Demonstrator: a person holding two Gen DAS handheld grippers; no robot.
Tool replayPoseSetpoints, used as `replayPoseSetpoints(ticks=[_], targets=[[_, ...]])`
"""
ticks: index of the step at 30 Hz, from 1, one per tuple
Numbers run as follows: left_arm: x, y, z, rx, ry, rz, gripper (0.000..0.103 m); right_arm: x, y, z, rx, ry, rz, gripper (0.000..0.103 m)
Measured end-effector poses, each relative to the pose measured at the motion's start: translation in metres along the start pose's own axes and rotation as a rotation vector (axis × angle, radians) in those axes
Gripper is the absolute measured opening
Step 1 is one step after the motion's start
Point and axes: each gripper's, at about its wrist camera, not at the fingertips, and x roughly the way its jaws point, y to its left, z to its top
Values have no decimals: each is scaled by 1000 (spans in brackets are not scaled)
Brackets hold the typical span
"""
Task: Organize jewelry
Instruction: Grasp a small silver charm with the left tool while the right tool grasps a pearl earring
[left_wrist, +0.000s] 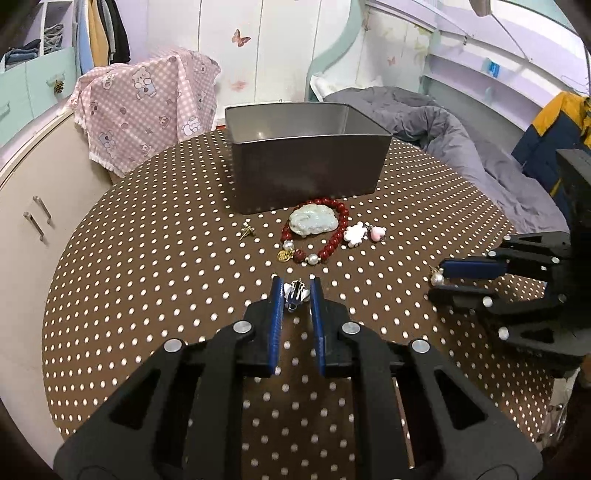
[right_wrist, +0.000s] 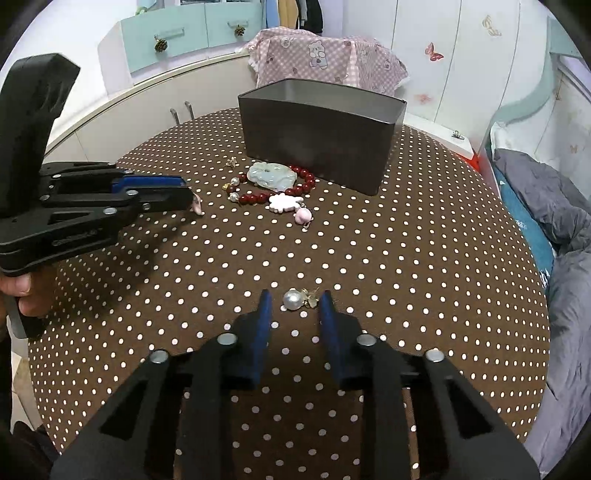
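Pick-up step, both sides: left gripper (left_wrist: 294, 293) spread around a silver charm (left_wrist: 295, 292), right gripper (right_wrist: 295, 303) spread around a pearl earring (right_wrist: 298, 300), both on the table (left_wrist: 147, 277). Next, likely: pinch, lift, drop into the tin (left_wrist: 306, 177).

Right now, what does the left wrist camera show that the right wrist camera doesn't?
Only the left wrist view shows the silver-and-blue charm between the left gripper fingers, its detail unclear, plus a navy-and-yellow jacket.

Only the right wrist view shows the gold setting beside the pearl earring, between the right gripper fingers, and the holder's hand.

Both show the grey tin box, red bead bracelet, jade pendant and polka-dot tablecloth.
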Motion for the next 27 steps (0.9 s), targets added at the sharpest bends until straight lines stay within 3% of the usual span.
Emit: replayPoseSetpoints(ticks=[4, 12, 14, 16, 17, 20, 21, 22, 24, 27], targets=[[-12, 1, -5, -11, -21, 1, 15, -1, -2, 0, -7, 7, 1, 3], [-27, 3, -12, -27, -41, 8, 15, -16, -2, -2, -15, -7, 1, 5], [-27, 4, -14, -27, -40, 11, 15, -15, -3, -2, -11, -6, -9, 16], [-28, 3, -15, -28, -39, 8, 15, -16, -1, -2, -6, -15, -21, 62], [-28, 3, -16, -29, -40, 9, 15, -15, -1, -1, -6, -19, -22, 64], [-28, 4, -16, -30, -40, 8, 15, -10, 1, 3, -12, -16, -5, 59], [-28, 4, -16, -29, -40, 9, 15, -5, 3, 4, -25, -3, -12, 48], [-28, 5, -16, -29, -41, 6, 15, 0, 5, 5, -31, 10, -20, 30], [-30, 5, -17, -29, -43, 3, 15, 5, 5, 5, -20, 6, -8, 19], [-34, 6, -16, -30, -49, 4, 15, 2, 7, 4, -32, 6, -9, 16]])
